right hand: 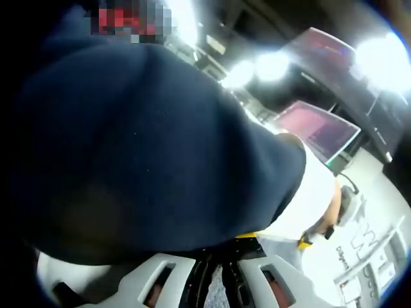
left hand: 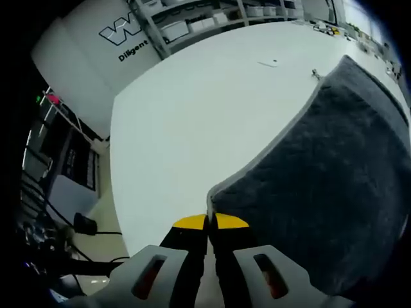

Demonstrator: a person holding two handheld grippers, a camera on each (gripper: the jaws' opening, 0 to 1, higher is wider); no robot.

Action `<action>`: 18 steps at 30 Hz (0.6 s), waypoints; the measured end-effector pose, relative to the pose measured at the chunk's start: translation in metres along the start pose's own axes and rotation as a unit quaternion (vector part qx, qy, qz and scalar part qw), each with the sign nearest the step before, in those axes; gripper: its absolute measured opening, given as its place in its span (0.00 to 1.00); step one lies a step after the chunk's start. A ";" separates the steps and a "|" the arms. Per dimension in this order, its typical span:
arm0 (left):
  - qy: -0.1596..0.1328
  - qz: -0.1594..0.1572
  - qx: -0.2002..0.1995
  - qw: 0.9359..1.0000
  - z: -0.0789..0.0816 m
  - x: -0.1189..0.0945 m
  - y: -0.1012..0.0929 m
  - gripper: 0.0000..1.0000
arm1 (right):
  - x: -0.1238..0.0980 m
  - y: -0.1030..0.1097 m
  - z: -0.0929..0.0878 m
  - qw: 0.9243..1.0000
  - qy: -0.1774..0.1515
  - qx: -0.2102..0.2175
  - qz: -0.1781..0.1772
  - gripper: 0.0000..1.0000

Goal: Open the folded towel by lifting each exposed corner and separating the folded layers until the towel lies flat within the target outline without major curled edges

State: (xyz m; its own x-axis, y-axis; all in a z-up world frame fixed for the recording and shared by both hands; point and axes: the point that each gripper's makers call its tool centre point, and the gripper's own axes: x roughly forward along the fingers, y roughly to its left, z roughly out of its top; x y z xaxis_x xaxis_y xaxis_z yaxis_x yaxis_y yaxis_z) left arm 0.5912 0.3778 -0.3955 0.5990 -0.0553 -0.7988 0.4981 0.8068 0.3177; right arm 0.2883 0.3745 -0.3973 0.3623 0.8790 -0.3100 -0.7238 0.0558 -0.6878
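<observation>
Grey terry cloth, one towel (left hand: 340, 186), lies on the white table (left hand: 192, 128) in the left gripper view and covers the right part of the picture. Its pale hemmed edge runs in a curve from the far corner, near the top right, down to the near corner, which sits right at the tips of the left gripper (left hand: 208, 221). The two yellow-tipped jaws are pressed together, and the corner of the hem goes in between them, so the left gripper grasps the towel at this corner. To the left of the hem the table surface is bare and wide up to its left edge, which gives much free room on that side. One small flat white thing (left hand: 270, 63) lies far off on the table, well apart from the towel. Behind the table stand shelves (left hand: 212, 19) with white boxes.

In the right gripper view one dark blue sleeve (right hand: 141, 147) (very close to the camera) hangs over the right gripper (right hand: 215, 269). Its tips are hidden under the cloth, so I cannot tell if these jaws are closed or apart. Two screens (right hand: 318, 131) glow pink behind the sleeve.
</observation>
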 end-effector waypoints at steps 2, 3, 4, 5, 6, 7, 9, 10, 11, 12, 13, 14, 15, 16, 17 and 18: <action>-0.002 0.000 -0.001 1.000 0.000 -0.001 -0.001 0.02 | 0.001 0.000 0.000 1.000 0.000 0.001 0.001 0.00; -0.002 0.002 0.002 1.000 0.000 -0.001 -0.001 0.03 | 0.002 0.000 0.000 1.000 0.000 0.001 0.002 0.00; -0.001 0.003 0.005 1.000 0.000 -0.001 -0.001 0.03 | 0.003 0.001 0.001 1.000 -0.001 0.001 0.004 0.00; 0.001 0.005 0.006 1.000 -0.001 -0.002 -0.001 0.03 | 0.004 0.001 0.001 1.000 -0.001 0.002 0.007 0.00; 0.004 0.009 0.006 1.000 -0.002 -0.003 0.001 0.03 | 0.005 0.002 0.002 1.000 -0.002 0.003 0.009 0.00; 0.005 0.011 0.006 1.000 -0.002 -0.004 0.002 0.03 | 0.006 0.002 0.002 1.000 -0.003 0.004 0.011 0.00; 0.004 0.014 0.006 1.000 -0.003 -0.010 0.004 0.03 | 0.007 0.002 0.004 1.000 -0.009 0.008 0.016 0.00; 0.004 0.016 0.005 1.000 -0.003 -0.011 0.004 0.03 | 0.007 0.002 0.004 1.000 -0.011 0.009 0.018 0.00; 0.003 0.020 0.005 1.000 -0.002 -0.013 0.006 0.03 | 0.007 0.002 0.005 1.000 -0.012 0.008 0.018 0.00; 0.001 0.022 0.006 1.000 -0.001 -0.014 0.007 0.03 | 0.008 0.002 0.005 1.000 -0.013 0.006 0.018 0.00; -0.002 0.023 0.007 1.000 0.000 -0.014 0.007 0.03 | 0.009 0.002 0.005 1.000 -0.013 0.005 0.018 0.00; -0.005 0.020 0.005 1.000 0.001 -0.013 0.007 0.03 | 0.010 0.002 0.005 1.000 -0.013 0.001 0.020 0.00; -0.007 0.018 0.001 1.000 0.001 -0.012 0.007 0.03 | 0.011 0.003 0.005 1.000 -0.012 -0.001 0.020 0.00; -0.007 0.018 0.002 1.000 0.001 -0.010 0.007 0.03 | 0.012 0.003 0.004 1.000 -0.012 -0.008 0.023 0.00; -0.006 0.020 0.004 1.000 0.001 -0.009 0.008 0.03 | 0.013 0.003 0.004 1.000 -0.011 -0.010 0.024 0.00; -0.005 0.020 0.005 1.000 0.001 -0.009 0.008 0.03 | 0.013 0.003 0.004 1.000 -0.011 -0.010 0.024 0.00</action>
State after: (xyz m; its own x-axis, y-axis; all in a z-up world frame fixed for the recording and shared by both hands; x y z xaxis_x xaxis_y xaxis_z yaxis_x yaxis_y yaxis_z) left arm 0.5908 0.3842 -0.3854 0.6251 -0.0285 -0.7800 0.4792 0.8029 0.3546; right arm 0.2883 0.3881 -0.4004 0.3139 0.8908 -0.3285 -0.7277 0.0034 -0.6859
